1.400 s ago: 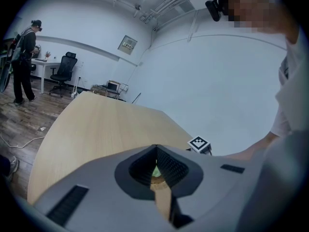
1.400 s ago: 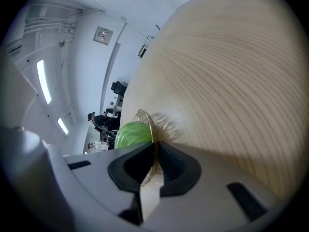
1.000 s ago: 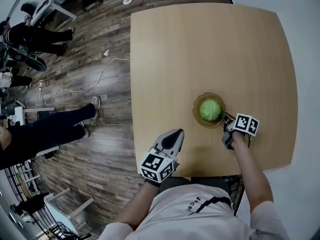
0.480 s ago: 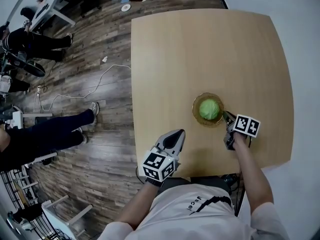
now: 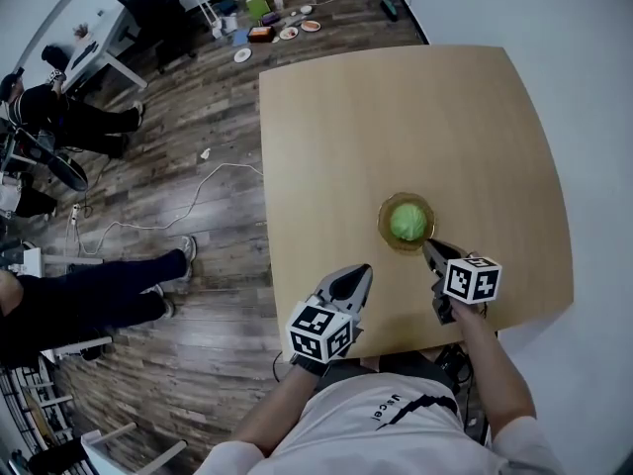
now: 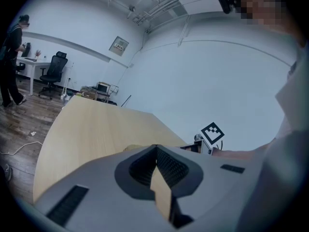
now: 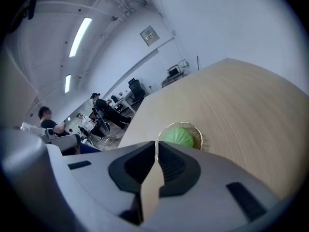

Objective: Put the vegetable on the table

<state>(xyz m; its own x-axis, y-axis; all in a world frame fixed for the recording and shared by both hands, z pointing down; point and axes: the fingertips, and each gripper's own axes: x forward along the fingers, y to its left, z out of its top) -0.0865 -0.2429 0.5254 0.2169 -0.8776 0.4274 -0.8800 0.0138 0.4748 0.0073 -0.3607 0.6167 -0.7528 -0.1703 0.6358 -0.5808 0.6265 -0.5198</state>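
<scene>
The round green vegetable [image 5: 407, 221] sits in the shallow brown woven bowl [image 5: 386, 234], which stands on the light wooden table [image 5: 396, 117] toward its near right part; the vegetable is not yet on the table surface. The right gripper [image 5: 429, 249] has its tips just beside the bowl's near rim, jaws brought together with nothing between them, and its own view shows the vegetable [image 7: 177, 137] just past the tips. Compared with half a second ago, this gripper has shifted from the bowl's right side toward the near edge. The left gripper [image 5: 363, 271] remains over the table's near edge, well apart from the bowl, jaws likewise closed and empty. A white cable [image 5: 188, 201] lies on the dark plank floor [image 5: 198, 295].
</scene>
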